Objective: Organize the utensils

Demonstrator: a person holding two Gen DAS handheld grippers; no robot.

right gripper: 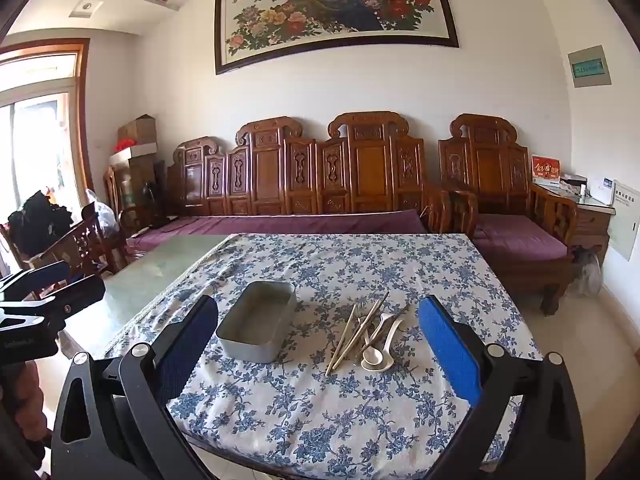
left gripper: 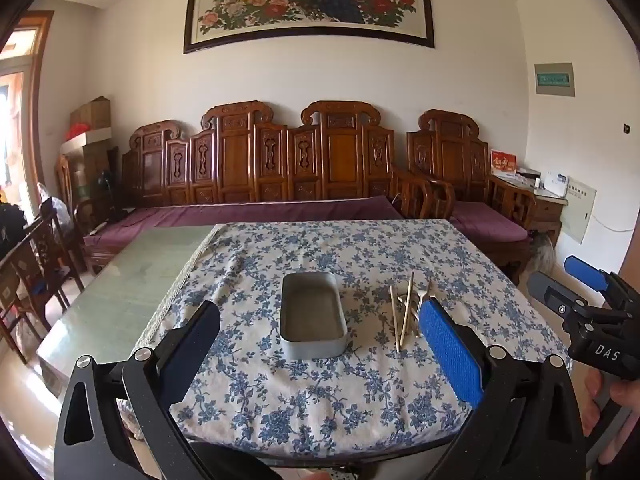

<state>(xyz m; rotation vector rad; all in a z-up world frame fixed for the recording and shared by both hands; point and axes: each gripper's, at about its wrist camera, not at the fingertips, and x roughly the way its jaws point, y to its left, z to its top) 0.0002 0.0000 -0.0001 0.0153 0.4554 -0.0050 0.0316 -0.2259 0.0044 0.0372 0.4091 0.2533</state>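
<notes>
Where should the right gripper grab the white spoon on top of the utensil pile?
Grip the white spoon by its slim handle, coming from above with the right gripper. The bowl faces up at the near end and looks too wide; the handle rises over the chopsticks.

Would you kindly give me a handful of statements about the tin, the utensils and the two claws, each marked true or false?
1. The metal tin holds nothing. True.
2. The chopsticks and the white spoons lie inside the tin. False: they lie in a pile on the floral tablecloth, to the right of the tin.
3. The right claw is open and holds nothing. True.
4. The left claw is shut on a chopstick. False: it is open and holds nothing.
5. The tablecloth covers the whole table. False: bare green tabletop shows on its left.
</notes>
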